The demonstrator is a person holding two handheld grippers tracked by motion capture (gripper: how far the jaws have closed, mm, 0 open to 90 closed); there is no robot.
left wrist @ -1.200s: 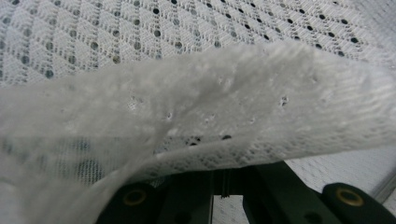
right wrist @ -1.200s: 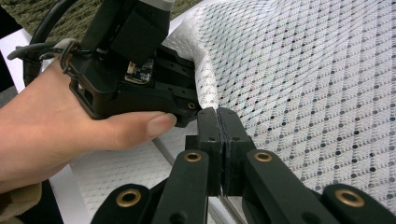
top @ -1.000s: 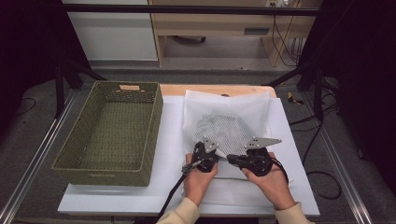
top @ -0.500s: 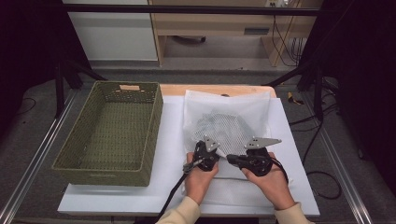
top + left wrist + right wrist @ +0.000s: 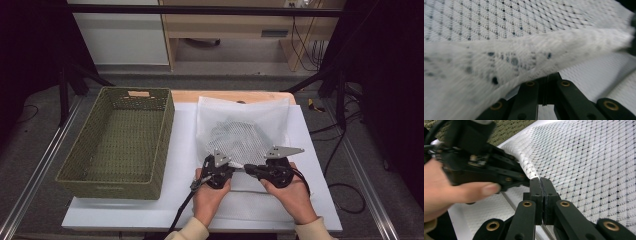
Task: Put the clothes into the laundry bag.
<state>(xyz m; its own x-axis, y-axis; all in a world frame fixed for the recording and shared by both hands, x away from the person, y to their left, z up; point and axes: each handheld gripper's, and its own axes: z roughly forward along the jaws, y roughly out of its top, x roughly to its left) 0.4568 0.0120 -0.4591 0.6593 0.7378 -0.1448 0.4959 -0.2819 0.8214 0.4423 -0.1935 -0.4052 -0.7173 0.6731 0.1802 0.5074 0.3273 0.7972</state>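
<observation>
A white mesh bag lies flat on the white tabletop, with a greyer netted mass showing through its middle. Both grippers meet at the bag's near edge. My left gripper has its jaws shut, and the bag's edge drapes up and over their tips, which are hidden by the fabric. My right gripper points left toward it, jaws shut on the bag's folded rim. The left gripper and the hand holding it lie just beyond in the right gripper view.
A green woven basket, with nothing in it, stands to the left of the bag on the tabletop. Metal rails run along both sides of the table. A black cable trails from the left gripper toward the near edge.
</observation>
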